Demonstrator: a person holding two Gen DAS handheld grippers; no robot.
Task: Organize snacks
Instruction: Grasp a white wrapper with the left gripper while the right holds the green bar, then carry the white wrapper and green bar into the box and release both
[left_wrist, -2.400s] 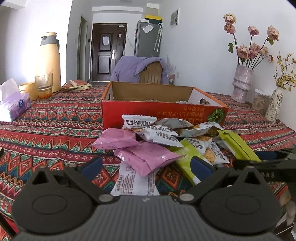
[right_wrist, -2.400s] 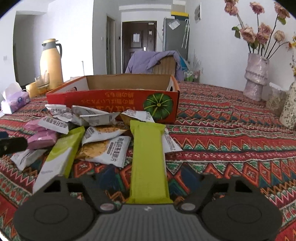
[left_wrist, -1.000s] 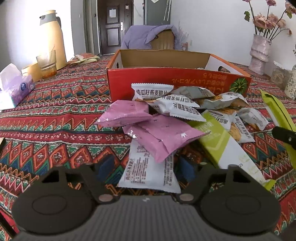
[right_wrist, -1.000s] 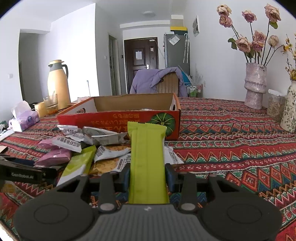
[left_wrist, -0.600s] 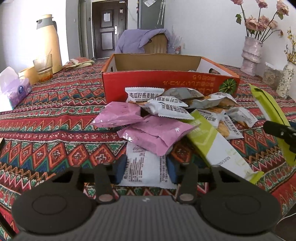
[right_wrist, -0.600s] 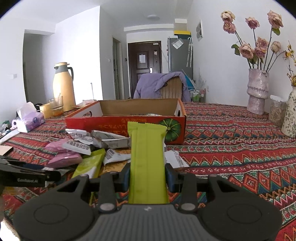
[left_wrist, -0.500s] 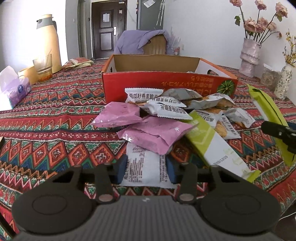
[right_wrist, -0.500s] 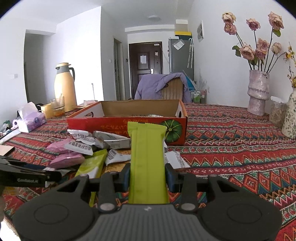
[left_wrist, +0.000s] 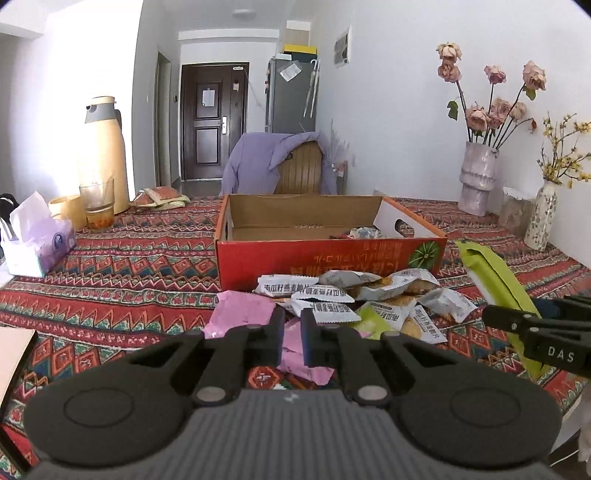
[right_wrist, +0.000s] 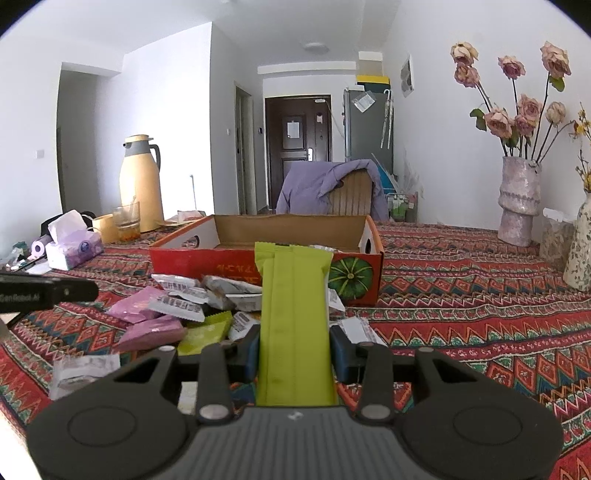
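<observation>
Left wrist view:
- Showing left gripper (left_wrist: 292, 332) at lower centre, fingers drawn almost together. Pinching nothing evident; pink packet (left_wrist: 240, 317) showing through the slit, seemingly lying beneath on the cloth.
- Showing box (left_wrist: 325, 254) at centre, open and mostly bare inside; pile (left_wrist: 332, 295) lying just before its front wall.
- Showing right gripper (left_wrist: 491, 321) at right edge, carrying green bar (left_wrist: 491, 273) tilted upward.
- Risking: travelling to the box with nothing in hand; sweeping packets off the pile on a low pass.

Right wrist view:
- Clamping the green bar (right_wrist: 293, 314) at its lower end between both fingers, centre frame, well short of the box (right_wrist: 266, 266).
- Hovering at left edge: left gripper (right_wrist: 92, 290), above the cloth.
- Risking: long free end catching the box's front wall; slick wrapper slipping from so low a grip; the two grippers colliding over the pile.
</observation>
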